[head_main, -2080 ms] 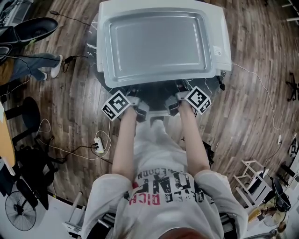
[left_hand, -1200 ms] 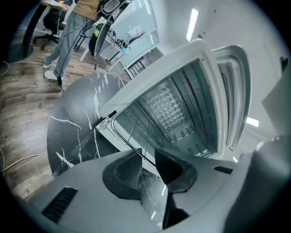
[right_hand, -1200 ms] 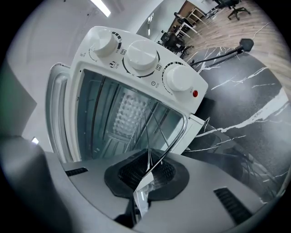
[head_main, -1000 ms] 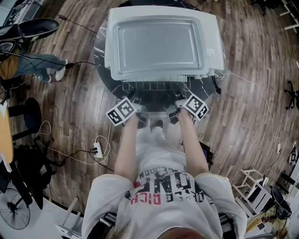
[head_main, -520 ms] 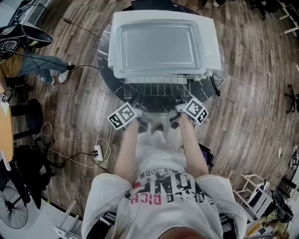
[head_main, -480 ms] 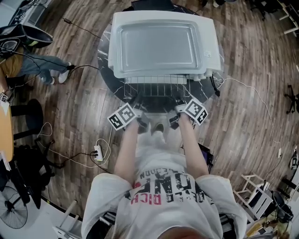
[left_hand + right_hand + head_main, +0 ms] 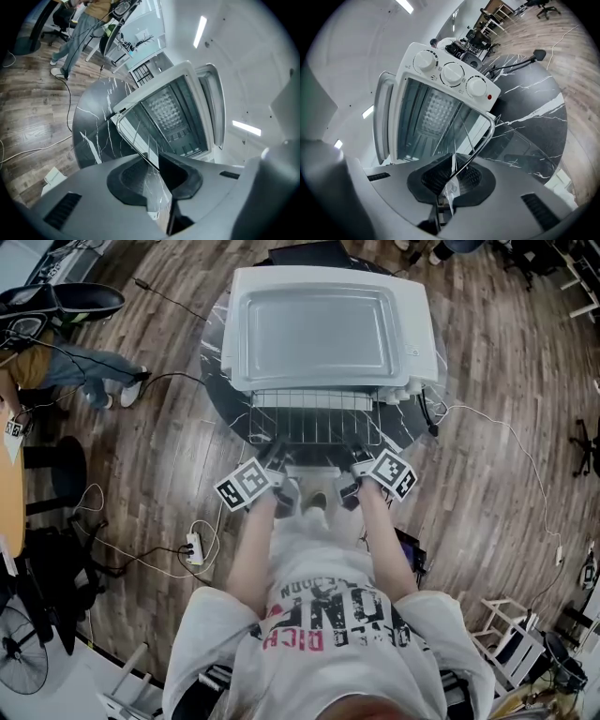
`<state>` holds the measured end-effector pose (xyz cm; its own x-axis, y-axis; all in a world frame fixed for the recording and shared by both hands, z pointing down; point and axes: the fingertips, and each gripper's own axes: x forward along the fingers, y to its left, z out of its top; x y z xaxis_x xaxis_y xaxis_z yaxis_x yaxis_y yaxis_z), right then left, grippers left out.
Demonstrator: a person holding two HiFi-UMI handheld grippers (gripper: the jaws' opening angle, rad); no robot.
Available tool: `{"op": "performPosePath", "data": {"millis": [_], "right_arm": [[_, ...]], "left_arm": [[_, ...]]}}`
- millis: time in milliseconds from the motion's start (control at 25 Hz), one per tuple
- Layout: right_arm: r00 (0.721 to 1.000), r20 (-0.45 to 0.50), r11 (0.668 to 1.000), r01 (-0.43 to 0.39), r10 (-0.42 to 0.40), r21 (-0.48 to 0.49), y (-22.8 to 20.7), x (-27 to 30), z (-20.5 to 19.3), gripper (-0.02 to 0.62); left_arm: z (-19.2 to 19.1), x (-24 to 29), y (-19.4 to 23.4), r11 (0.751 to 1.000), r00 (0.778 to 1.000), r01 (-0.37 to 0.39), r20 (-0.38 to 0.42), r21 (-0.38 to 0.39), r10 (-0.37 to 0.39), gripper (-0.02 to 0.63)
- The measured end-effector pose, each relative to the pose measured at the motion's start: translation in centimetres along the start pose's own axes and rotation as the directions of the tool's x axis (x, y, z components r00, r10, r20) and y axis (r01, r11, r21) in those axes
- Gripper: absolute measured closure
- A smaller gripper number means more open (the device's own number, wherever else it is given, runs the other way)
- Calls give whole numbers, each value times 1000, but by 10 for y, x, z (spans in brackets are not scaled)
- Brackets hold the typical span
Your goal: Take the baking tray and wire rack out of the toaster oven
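Observation:
A white toaster oven (image 7: 328, 324) stands on a round black marble table (image 7: 217, 395), its top a grey tray-shaped surface. The wire rack (image 7: 314, 418) sticks halfway out of the oven's front, over the open glass door. My left gripper (image 7: 275, 451) holds the rack's front left corner and its jaws have just been closing on the wire. My right gripper (image 7: 354, 454) is shut on the front right corner. In the left gripper view the rack's wire (image 7: 136, 136) runs between the pads of the left gripper (image 7: 152, 171). In the right gripper view the bent corner wire (image 7: 480, 140) sits in the right gripper (image 7: 452, 176).
Three knobs (image 7: 445, 75) line the oven's front. A cord (image 7: 506, 437) trails from the oven across the wooden floor. A power strip (image 7: 195, 542) with cables lies at the left. A person's legs (image 7: 94, 371) and a chair (image 7: 66, 301) are at the far left.
Both grippers have drawn back toward me, away from the oven. The wire rack has slid further out of the oven with them. The oven stays put.

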<state>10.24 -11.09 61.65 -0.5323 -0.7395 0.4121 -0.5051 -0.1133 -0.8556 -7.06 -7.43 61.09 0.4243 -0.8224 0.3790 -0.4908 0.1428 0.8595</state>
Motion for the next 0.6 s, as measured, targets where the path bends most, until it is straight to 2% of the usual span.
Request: {"op": "performPosePath", "data": {"millis": [600], "right_arm": [[998, -27, 998, -52, 52, -34, 10, -42, -17, 578]], "left_arm": [[-23, -45, -19, 997, 997, 73, 36, 18, -73, 545]]}}
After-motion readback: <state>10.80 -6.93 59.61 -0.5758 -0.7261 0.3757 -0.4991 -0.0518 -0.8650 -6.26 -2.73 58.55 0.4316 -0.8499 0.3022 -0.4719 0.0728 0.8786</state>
